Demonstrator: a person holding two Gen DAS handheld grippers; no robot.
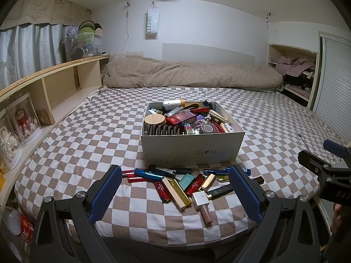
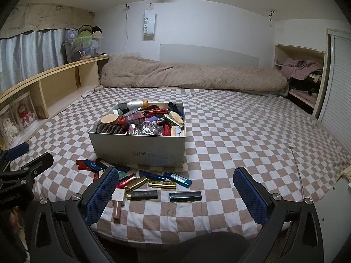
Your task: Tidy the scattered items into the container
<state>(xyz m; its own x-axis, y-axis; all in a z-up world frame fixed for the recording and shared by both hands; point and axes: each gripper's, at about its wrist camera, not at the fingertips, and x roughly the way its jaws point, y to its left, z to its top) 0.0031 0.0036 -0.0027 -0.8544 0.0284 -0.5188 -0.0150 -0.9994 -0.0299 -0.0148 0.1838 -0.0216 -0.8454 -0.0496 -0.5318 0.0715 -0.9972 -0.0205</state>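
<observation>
Your left gripper (image 1: 175,184) and right gripper (image 2: 175,186) both hang spread wide, holding nothing. Scattered lighters and lipstick tubes (image 1: 175,182) lie on the brown-and-white checked bedsheet (image 1: 87,144), just before the white cardboard shoebox (image 1: 190,149), which is heaped with items.

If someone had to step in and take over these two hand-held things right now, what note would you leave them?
Left tool: open, holding nothing, above the near edge of the bed.
Right tool: open, holding nothing, beside it.
Shoe box: in the middle of the checked sheet, already heaped with small items.
Lighters: many lie loose just in front of the box, with a pink-handled item nearest you.
Done: box mostly filled.
Left: lift the loose pile into the box, piece by piece.
</observation>
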